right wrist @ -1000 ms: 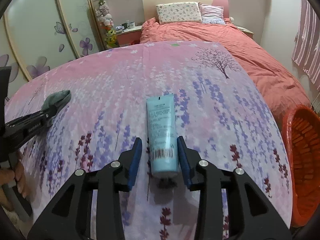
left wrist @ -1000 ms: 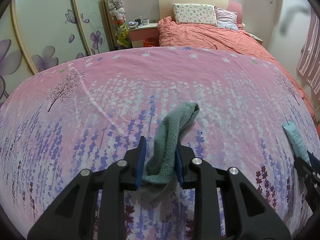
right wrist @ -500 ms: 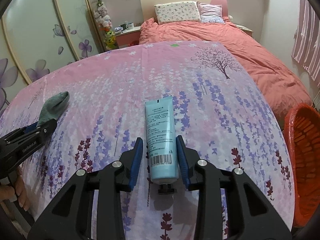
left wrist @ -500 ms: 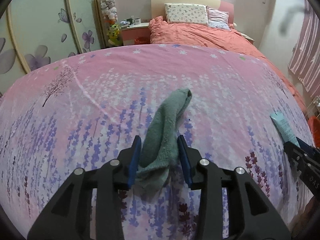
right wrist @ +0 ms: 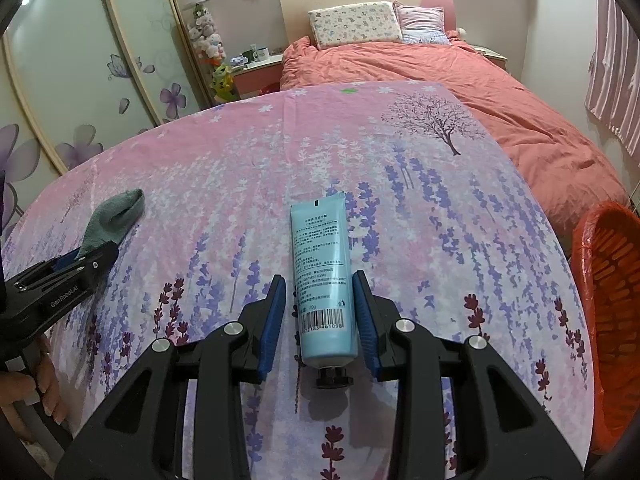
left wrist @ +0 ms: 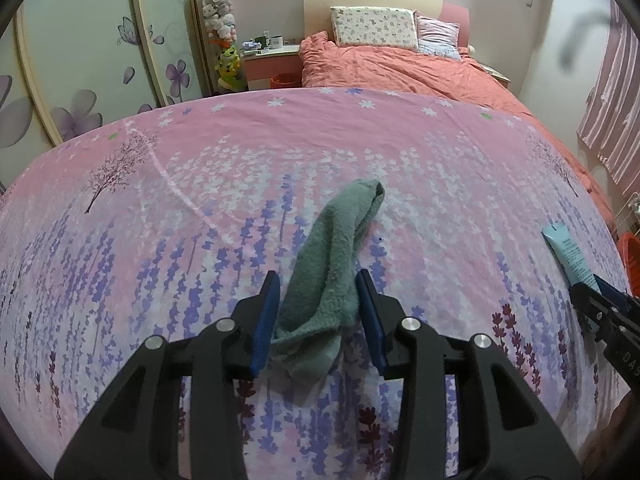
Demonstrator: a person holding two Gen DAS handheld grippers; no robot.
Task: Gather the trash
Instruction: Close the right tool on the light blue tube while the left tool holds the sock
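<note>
My left gripper (left wrist: 317, 312) stood with jaws open around the green sock (left wrist: 334, 264); my right gripper (right wrist: 320, 314) likewise straddled the blue tube (right wrist: 323, 276), unclamped.

1. One green sock (left wrist: 336, 256) on the cloth.
2. One blue tube (right wrist: 324, 276) on the cloth.
3. One orange basket (right wrist: 608, 312) at the right edge.
4. Two grippers: left (left wrist: 318, 312) and right (right wrist: 320, 314).
5. Two pillows: a patterned one (left wrist: 374, 26) and a pink one (left wrist: 438, 38).
6. Two mugs (left wrist: 270, 41) on the nightstand (left wrist: 272, 62).
7. One stack of plush toys (left wrist: 220, 36).
</note>
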